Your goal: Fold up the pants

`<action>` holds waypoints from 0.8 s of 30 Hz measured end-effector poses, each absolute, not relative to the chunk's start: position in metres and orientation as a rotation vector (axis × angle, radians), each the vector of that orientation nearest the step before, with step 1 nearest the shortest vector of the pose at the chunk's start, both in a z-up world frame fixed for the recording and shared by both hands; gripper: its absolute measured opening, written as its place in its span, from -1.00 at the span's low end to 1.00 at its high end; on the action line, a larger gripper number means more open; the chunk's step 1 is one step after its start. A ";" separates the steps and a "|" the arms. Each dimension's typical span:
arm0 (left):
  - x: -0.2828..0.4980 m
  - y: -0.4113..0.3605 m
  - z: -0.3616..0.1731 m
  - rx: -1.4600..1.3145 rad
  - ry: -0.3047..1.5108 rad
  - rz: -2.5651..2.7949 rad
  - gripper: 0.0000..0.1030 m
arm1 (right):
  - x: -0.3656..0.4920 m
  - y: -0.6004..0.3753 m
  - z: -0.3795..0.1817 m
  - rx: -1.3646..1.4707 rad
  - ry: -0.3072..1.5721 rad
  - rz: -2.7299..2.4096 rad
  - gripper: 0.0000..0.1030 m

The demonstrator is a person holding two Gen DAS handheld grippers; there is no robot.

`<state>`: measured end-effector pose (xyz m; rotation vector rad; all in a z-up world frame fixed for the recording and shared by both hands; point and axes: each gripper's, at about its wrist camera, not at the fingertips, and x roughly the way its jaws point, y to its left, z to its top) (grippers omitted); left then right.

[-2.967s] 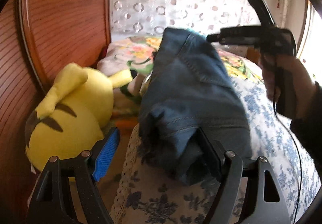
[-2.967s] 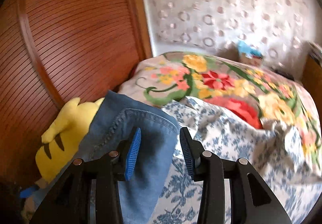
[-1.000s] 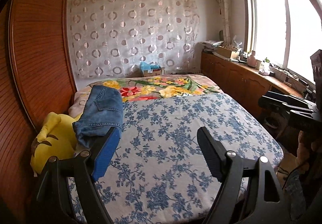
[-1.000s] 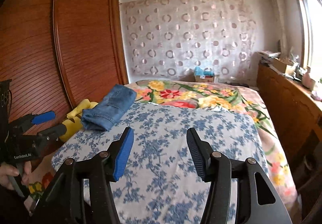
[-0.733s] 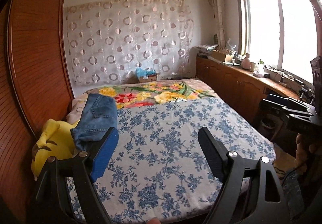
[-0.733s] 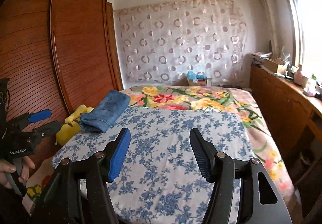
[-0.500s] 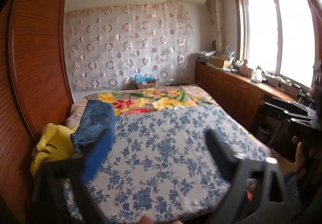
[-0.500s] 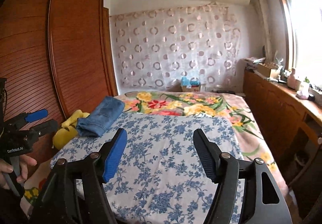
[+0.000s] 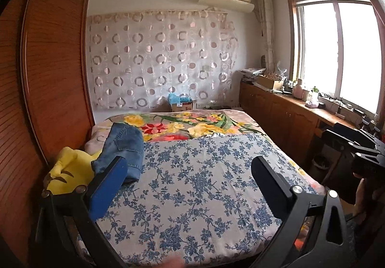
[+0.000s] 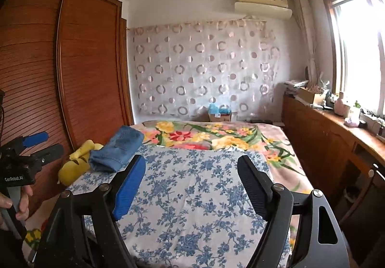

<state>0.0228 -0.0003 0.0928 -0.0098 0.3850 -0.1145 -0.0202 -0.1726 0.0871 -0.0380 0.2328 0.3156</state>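
Jeans [image 9: 122, 147] lay folded at ten o'clock on the bed [image 9: 192, 186]; my left gripper [image 9: 185, 176] and right gripper [image 10: 192, 179] gaped wide, empty.

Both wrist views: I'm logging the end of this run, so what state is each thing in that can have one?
Jeans: folded into a compact stack, lying at the left edge of the bed beside the yellow plush toy.
Left gripper: jaws open, empty, held back from the bed.
Right gripper: jaws open, empty, held back from the bed.
Blue floral sheet: spread flat over the bed.
Wardrobe doors: closed.
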 end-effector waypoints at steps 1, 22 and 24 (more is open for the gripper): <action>0.022 0.000 0.093 -0.013 0.383 -0.117 0.99 | -0.020 -0.173 0.087 -0.038 0.234 0.318 0.57; 0.024 0.000 0.089 -0.013 0.407 -0.079 0.99 | -0.014 -0.182 0.088 -0.040 0.242 0.319 0.59; 0.024 -0.001 0.090 -0.012 0.406 -0.078 0.99 | -0.014 -0.183 0.088 -0.040 0.244 0.321 0.59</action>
